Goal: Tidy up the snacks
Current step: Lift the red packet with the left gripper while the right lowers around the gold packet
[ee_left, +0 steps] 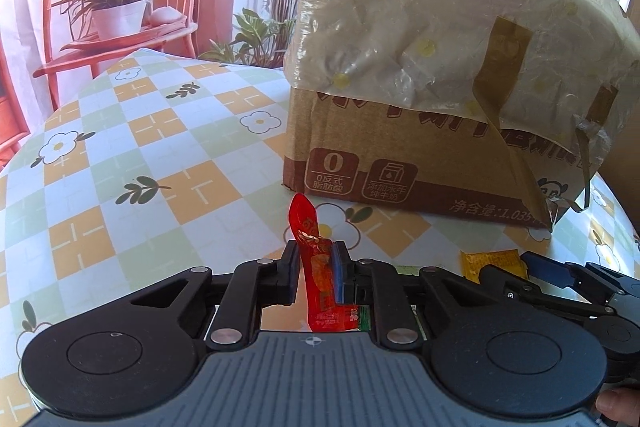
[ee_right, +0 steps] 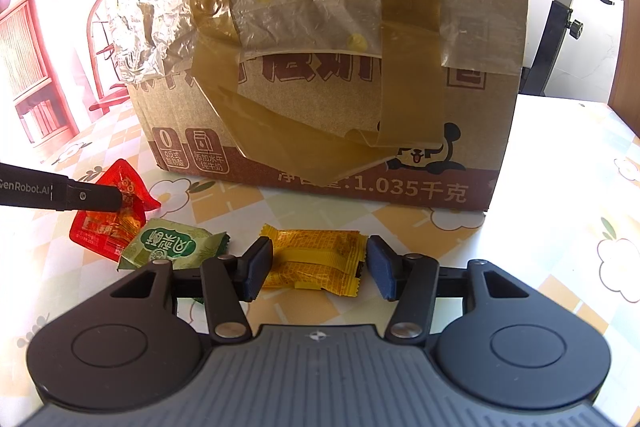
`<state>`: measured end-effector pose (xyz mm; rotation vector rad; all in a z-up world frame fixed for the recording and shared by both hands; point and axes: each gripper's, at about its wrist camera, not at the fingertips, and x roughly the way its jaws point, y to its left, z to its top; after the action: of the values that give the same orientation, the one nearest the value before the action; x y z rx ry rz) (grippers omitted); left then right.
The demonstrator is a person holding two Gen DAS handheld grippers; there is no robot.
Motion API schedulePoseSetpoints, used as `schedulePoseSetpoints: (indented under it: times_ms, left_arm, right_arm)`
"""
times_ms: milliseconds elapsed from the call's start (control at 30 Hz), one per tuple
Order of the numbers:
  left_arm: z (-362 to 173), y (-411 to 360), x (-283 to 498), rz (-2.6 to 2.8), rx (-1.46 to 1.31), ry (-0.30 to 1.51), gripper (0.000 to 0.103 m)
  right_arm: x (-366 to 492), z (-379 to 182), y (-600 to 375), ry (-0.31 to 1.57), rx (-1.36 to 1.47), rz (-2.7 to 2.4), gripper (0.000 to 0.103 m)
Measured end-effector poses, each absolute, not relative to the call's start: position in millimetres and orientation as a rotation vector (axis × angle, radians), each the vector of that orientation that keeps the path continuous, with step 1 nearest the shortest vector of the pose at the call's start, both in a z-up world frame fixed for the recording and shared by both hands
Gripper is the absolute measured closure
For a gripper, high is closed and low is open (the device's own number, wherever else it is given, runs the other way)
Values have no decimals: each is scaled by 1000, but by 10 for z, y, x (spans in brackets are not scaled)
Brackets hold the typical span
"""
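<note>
Snacks lie in a short row on the counter, which is covered by a checked cloth with white flower prints, just in front of a cardboard box patched with brown tape and crinkled clear plastic. Left gripper is clamped on a red snack packet: both pads press its flattened wrapper, one end of the packet standing up beyond the fingertips, the other trailing back toward the gripper body. In the right wrist view the same red snack packet sits at the left end of the row with the left gripper's dark finger laid across it. Touching it on the right is a green snack packet, its near edge partly hidden behind the right gripper's linkage. Next along, apart from the green one, is a yellow snack packet, lying flat with its seam facing up. Right gripper stands about half spread, one blue pad at each end of the yellow packet; whether the pads touch the wrapper cannot be told. A fingertip of the person shows at the lower right corner of the left wrist view. Beyond the counter's far edge hangs a printed backdrop showing a red chair and potted plants.
</note>
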<state>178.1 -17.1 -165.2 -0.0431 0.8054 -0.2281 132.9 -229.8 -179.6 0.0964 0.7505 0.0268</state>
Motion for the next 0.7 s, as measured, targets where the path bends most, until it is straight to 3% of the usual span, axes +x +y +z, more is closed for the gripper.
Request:
schedulePoseSetpoints:
  times_ms: [533,700]
  left_arm:
    - [-1782,-394,1891,-274,4,826,86]
    - [-1714,-317,1882,-246,-10,809,87]
  right_arm:
    - [1331,-1799,-2298,751,98,27,47]
    - [1338,-1796,-2285,756,93,44,41]
